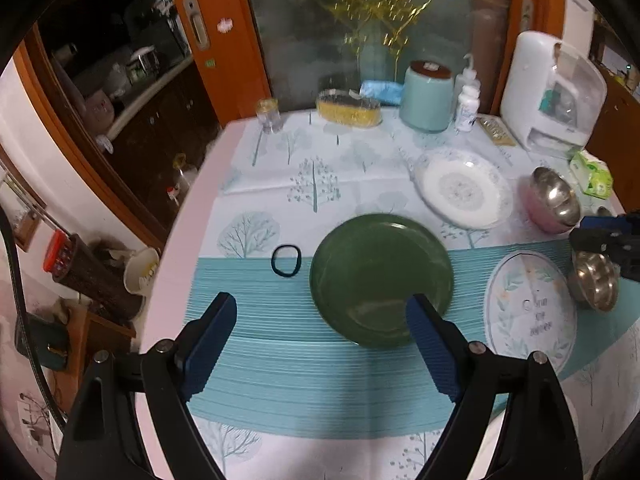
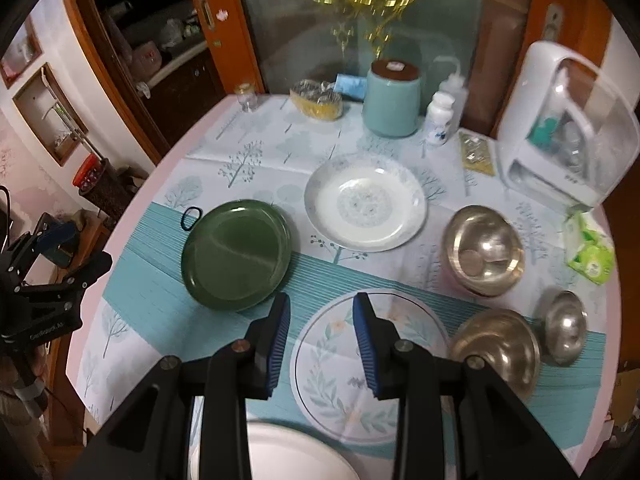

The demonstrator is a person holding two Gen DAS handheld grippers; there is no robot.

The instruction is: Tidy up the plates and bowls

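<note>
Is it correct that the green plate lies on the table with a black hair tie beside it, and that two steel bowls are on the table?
Not quite: there are three steel bowls, as the right wrist view shows. The green plate with the black hair tie beside it is right.

Round table (image 2: 132, 208) before orange-framed glass door (image 1: 216, 20), dark wooden cabinet (image 1: 132, 92) alongside.

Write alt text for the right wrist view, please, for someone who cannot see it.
An open, empty gripper hangs over a table with a tree-print cloth, facing a green plate and a white plate. Three steel bowls sit to the right; a blue canister and white appliance stand at the back.
</note>
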